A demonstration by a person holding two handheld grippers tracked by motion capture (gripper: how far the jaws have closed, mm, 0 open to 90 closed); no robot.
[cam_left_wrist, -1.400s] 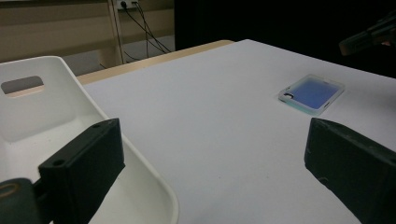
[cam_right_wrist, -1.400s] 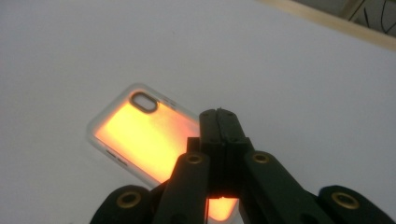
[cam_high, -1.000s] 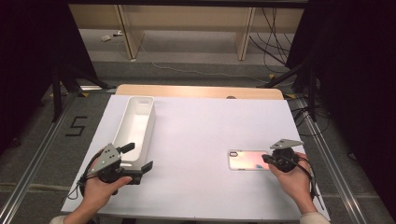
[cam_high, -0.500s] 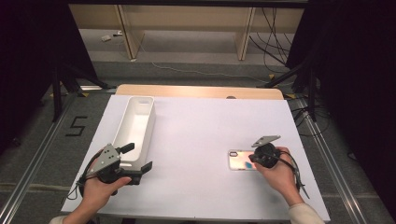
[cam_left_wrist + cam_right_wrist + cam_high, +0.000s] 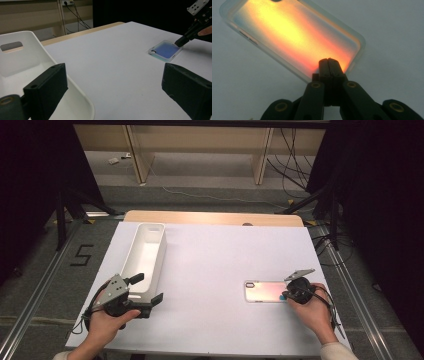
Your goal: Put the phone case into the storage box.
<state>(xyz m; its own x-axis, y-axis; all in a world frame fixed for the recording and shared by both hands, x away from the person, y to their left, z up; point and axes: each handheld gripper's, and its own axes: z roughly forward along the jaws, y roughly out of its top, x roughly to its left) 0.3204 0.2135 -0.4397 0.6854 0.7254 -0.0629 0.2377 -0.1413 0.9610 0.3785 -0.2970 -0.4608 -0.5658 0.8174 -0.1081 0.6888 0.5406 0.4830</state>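
Your right gripper (image 5: 329, 61) has its jaws pressed together with nothing between them, the tip resting on or just over the near end of the phone case (image 5: 265, 291), so judge this as a nudge or a pin, not a grasp. To do it well, keep the closed tip low and square to the case's short edge and push along its long axis; an off-centre push will likely spin it on the smooth white table (image 5: 225, 255). If you mean to lift it instead, you will need to open the jaws first and take the rim edge-on, since the case lies flat. In the high view the case lies at about 9 o'clock of the right gripper (image 5: 295, 292), touching or nearly touching its tip; whether the tip truly presses on it you cannot tell. It sits on the right half of the table, well apart from the tray (image 5: 145, 255) at far left. Your left gripper (image 5: 142, 292) stands wide open and empty at the tray's near end, one jaw over the rim
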